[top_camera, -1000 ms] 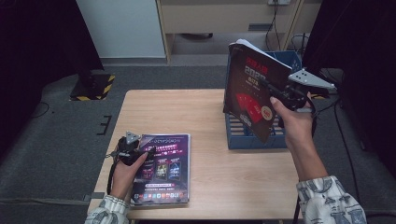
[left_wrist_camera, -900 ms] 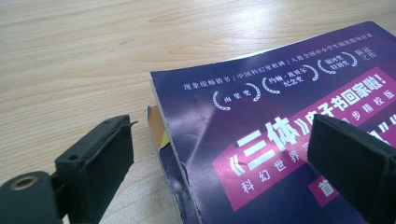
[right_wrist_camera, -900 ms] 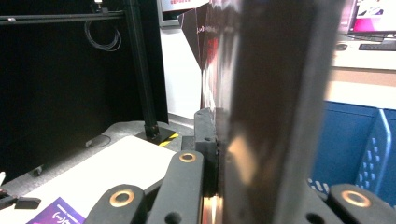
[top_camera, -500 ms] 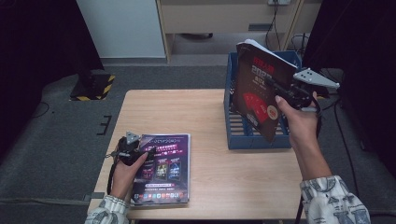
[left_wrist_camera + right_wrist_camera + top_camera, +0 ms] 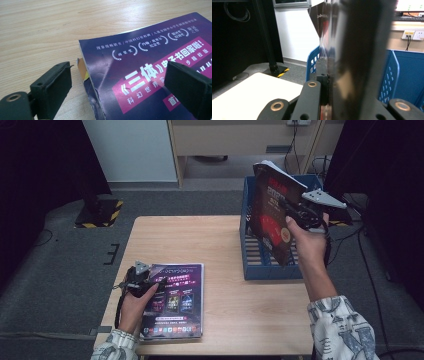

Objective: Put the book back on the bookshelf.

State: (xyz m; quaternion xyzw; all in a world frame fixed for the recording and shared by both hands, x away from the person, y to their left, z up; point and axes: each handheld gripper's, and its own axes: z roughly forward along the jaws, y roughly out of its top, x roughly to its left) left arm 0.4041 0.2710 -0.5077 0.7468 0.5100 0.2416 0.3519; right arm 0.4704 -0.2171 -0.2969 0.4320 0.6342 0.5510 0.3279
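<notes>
Since a second ago, the right gripper (image 5: 295,215) has carried its dark red-covered book (image 5: 272,220) farther back and to the right, so the book now stands tilted over the blue crate (image 5: 270,267) at the table's (image 5: 200,240) far right; the left hand has kept its place.

From the high view, the left gripper (image 5: 150,282) rests at the upper left corner of the purple magazine (image 5: 175,302), which lies flat near the table's front left edge, well apart from the crate.

Along the left gripper view, the jaws stand wide, one on the bare wood beside the magazine's (image 5: 150,75) spine, the other over its cover; neither pad presses it.

Along the right gripper view, the jaws are clamped on the book (image 5: 357,55), seen edge-on and upright, with the crate's (image 5: 404,72) blue walls behind it.
</notes>
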